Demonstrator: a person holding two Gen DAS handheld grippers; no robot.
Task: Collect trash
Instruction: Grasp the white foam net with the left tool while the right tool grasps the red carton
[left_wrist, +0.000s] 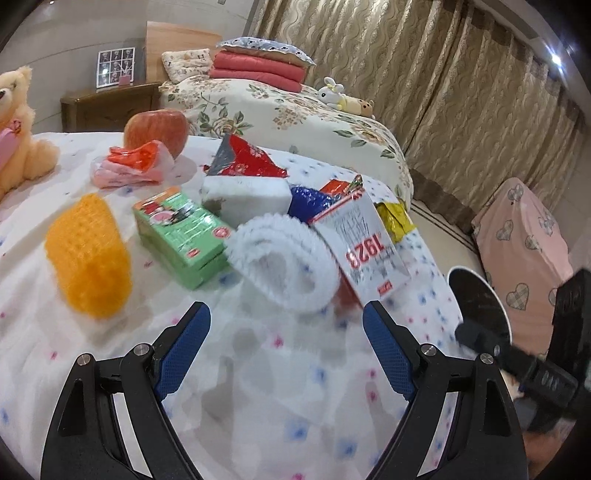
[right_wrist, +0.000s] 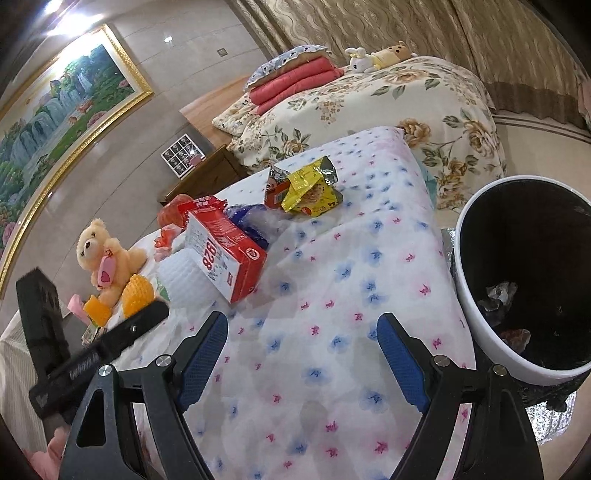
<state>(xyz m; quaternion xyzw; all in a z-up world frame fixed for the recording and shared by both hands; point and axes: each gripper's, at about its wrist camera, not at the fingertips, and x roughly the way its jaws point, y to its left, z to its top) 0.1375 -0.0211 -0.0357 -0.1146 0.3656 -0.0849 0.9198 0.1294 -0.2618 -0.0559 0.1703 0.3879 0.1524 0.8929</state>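
Trash lies scattered on a flowered white bedspread (left_wrist: 280, 373): a red-and-white carton marked 1928 (left_wrist: 364, 243) (right_wrist: 225, 245), a green box (left_wrist: 181, 236), a red foil wrapper (left_wrist: 245, 160), a blue crinkled wrapper (left_wrist: 310, 199) and a yellow foil packet (right_wrist: 308, 188) (left_wrist: 395, 218). My left gripper (left_wrist: 286, 328) hovers open just short of a white fluffy roll (left_wrist: 286, 258), nothing between its fingers. My right gripper (right_wrist: 301, 339) is open and empty over bare bedspread (right_wrist: 332, 295). A white bin with a black inside (right_wrist: 476, 325) (left_wrist: 480, 295) stands beside the bed at the right, some scraps in it.
A yellow bumpy block (left_wrist: 88, 254), an apple (left_wrist: 157, 129), a pink-and-orange bag (left_wrist: 133, 164) and a teddy bear (right_wrist: 105, 254) also sit on the bedspread. Behind is a second bed (right_wrist: 406, 99) with folded red blankets. The other gripper's black body (left_wrist: 535, 369) shows at the right edge.
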